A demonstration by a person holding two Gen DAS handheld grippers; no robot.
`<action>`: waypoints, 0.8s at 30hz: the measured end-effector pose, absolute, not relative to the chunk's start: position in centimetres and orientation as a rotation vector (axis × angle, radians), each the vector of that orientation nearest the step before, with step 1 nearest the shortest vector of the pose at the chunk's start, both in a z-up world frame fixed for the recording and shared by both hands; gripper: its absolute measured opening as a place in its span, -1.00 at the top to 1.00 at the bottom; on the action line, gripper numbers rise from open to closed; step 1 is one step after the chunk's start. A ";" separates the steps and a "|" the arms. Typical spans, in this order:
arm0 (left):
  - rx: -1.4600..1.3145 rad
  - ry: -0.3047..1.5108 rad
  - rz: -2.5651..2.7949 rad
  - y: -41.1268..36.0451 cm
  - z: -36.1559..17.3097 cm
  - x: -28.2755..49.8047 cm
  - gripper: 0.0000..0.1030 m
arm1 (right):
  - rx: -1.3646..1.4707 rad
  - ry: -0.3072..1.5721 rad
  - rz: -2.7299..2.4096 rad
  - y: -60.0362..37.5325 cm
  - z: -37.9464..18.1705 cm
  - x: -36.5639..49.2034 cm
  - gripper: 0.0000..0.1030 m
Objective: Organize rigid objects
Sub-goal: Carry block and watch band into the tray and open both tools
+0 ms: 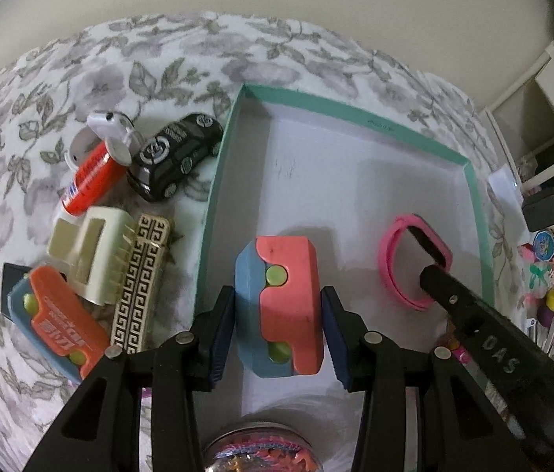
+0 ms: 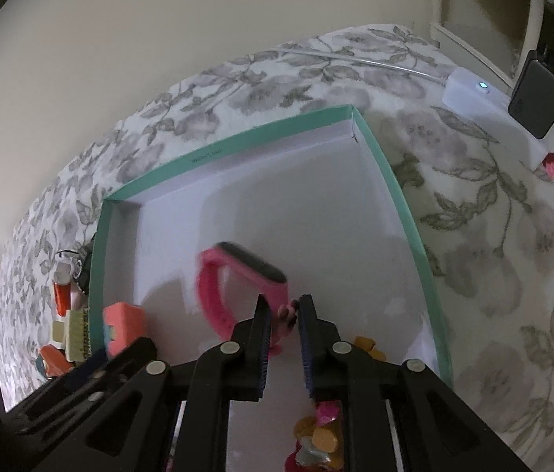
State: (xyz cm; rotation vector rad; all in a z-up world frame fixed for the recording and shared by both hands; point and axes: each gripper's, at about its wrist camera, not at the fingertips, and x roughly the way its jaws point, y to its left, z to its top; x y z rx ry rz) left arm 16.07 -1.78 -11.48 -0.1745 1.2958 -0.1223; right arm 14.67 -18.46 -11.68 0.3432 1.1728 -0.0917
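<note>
A shallow box with a teal rim (image 1: 355, 112) lies on the flowered cloth; it also shows in the right wrist view (image 2: 261, 131). My left gripper (image 1: 278, 324) has its jaws on both sides of a pink and blue block (image 1: 282, 306) that sits in the box; a narrow gap shows on each side. My right gripper (image 2: 282, 314) is shut on the strap of a pink watch band (image 2: 237, 287) inside the box. The band also shows in the left wrist view (image 1: 410, 263).
Left of the box lie a black toy car (image 1: 176, 155), a red tube (image 1: 94, 177), a cream hair clip (image 1: 88, 255), a patterned clip (image 1: 141, 283) and an orange and blue block (image 1: 56, 318). A jar (image 1: 261, 450) is near me. A white device (image 2: 493, 114) and hair ties lie to the right.
</note>
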 end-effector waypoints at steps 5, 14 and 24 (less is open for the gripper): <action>-0.178 1.300 -0.130 -2.0 -11.4 16.3 0.13 | 0.326 1.188 -0.102 -18.3 -11.1 14.8 0.64; -0.223 1.268 -0.152 -1.2 -8.9 16.4 0.08 | 0.290 1.136 -0.113 -18.2 -7.8 14.6 0.31; -0.254 1.152 -0.101 1.4 -4.2 16.2 -0.26 | 0.204 1.006 -0.145 -17.5 -2.3 14.1 -0.27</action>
